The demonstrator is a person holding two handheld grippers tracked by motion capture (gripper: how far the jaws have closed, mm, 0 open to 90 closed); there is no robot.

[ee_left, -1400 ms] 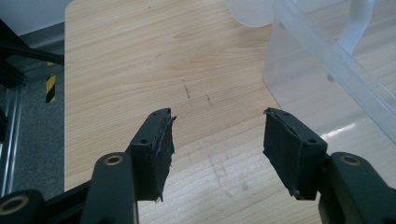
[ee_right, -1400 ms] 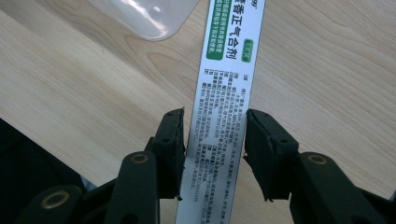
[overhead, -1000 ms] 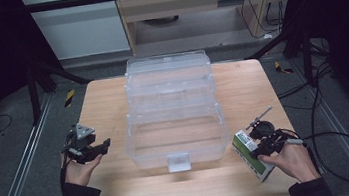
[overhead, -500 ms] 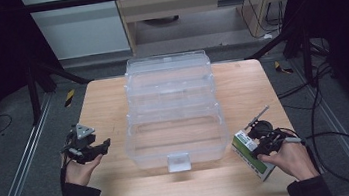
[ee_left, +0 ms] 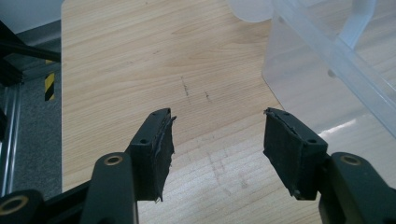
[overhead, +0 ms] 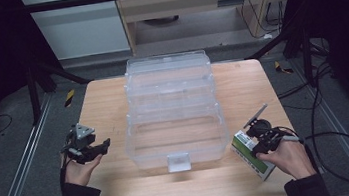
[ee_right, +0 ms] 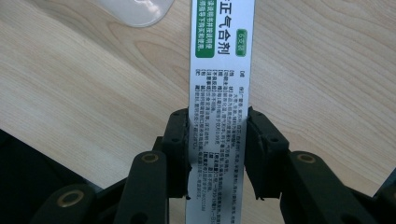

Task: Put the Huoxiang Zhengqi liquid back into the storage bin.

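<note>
A narrow white medicine box (overhead: 245, 148) with a green label lies on the table's front right, beside the clear container. In the right gripper view the box (ee_right: 222, 56) runs up between my two black jaws. My right gripper (overhead: 258, 140) (ee_right: 217, 135) has just been closing, and both pads now touch the box's long sides. My left gripper (overhead: 104, 146) rests at the table's left edge, pointing toward the container. Its jaws (ee_left: 217, 135) stand wide apart over bare wood with nothing between them.
A large clear plastic storage box (overhead: 168, 61) with a front latch fills the middle of the wooden table (overhead: 102, 102). Its corner (ee_left: 327, 60) lies just right of the left jaws. A dark floor, metal rails and cables surround the table.
</note>
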